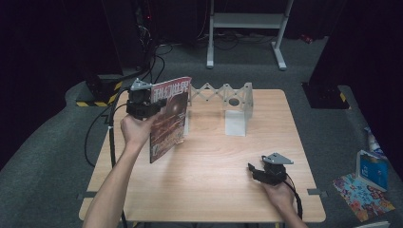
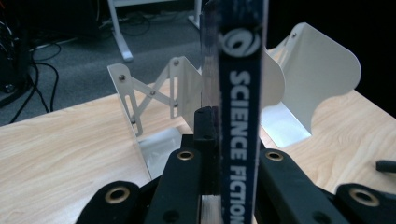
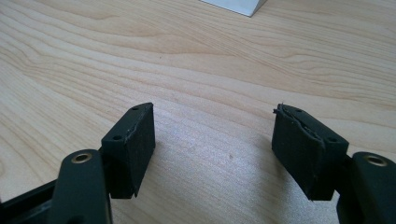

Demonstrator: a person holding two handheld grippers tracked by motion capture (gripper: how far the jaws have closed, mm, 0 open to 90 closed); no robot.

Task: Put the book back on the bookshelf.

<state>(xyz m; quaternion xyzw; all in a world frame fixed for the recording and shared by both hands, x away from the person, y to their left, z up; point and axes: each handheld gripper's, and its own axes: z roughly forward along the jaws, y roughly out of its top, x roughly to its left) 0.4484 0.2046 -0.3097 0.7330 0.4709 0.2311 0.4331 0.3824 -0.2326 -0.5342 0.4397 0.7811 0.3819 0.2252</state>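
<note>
A magazine (image 1: 168, 118) with a red cover stands upright over the table's left part, just left of a white folding metal rack (image 1: 235, 102). My left gripper (image 1: 142, 107) is shut on the magazine at its upper left edge. In the left gripper view the blue spine (image 2: 240, 116), printed "SCIENCE FICTION", is pinched between the jaws of my left gripper (image 2: 224, 144), with the rack (image 2: 154, 93) right behind it. My right gripper (image 1: 254, 171) rests low on the table at the front right. Its jaws are open over bare wood, with nothing between them (image 3: 215, 140).
The wooden table (image 1: 214, 161) has bare surface in the middle and front. On the floor at the right lie a blue box (image 1: 373, 168) and a colourful booklet (image 1: 363, 194). A white stand frame (image 1: 247, 21) is behind the table; cables (image 1: 102, 123) hang at the left.
</note>
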